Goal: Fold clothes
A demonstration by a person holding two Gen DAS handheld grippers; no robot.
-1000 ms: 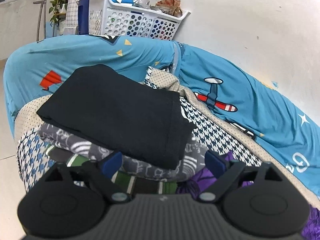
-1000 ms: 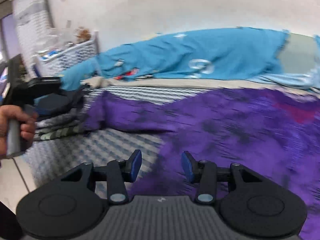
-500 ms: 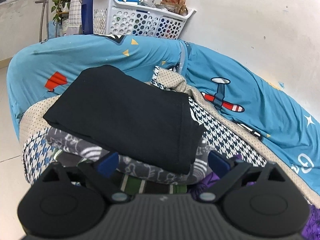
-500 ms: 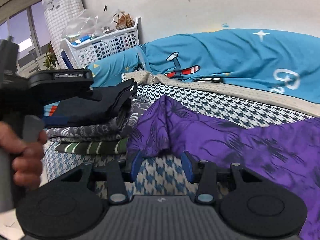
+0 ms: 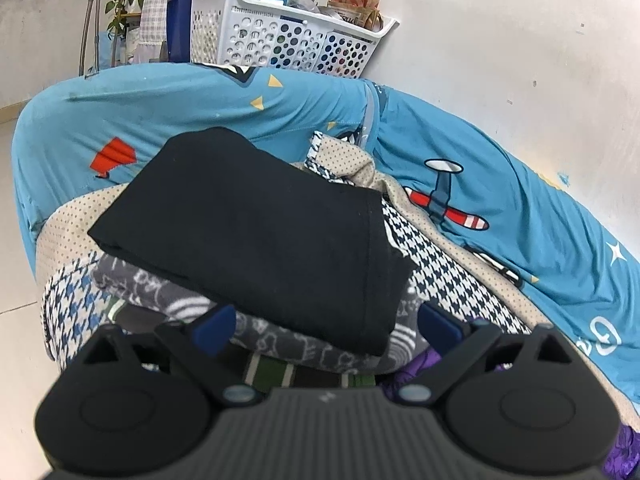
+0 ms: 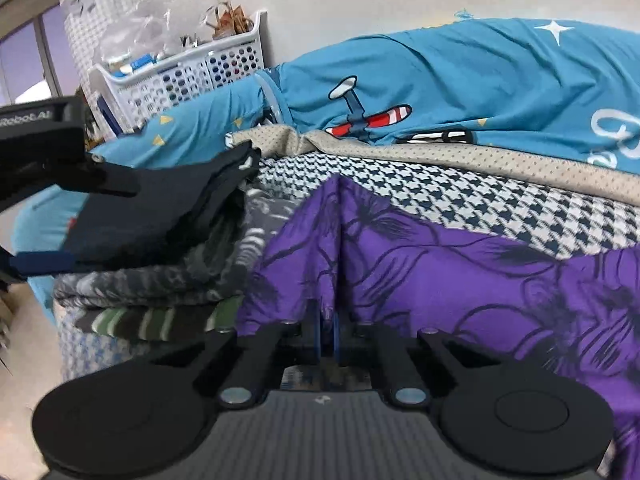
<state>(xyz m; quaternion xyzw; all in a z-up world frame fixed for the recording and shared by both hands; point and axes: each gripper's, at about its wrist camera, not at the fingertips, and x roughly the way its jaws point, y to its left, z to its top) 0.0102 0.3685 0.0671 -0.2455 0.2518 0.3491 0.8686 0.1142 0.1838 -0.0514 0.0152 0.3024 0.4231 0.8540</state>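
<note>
The right tool [image 6: 328, 330] has swung in, now pinching the purple garment [image 6: 460, 272]; the left tool [image 5: 324, 322] is spread.

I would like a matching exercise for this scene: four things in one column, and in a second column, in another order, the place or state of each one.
Things
1. folded black garment
2. purple patterned garment
3. white perforated plastic basket
4. green striped garment

Place or state
A. at the bottom of the folded stack
B. on top of the folded stack
C. pinched at its edge by the shut right tongs
D. behind the blue bedding, against the wall

Pairs: 1-B, 2-C, 3-D, 4-A
</note>
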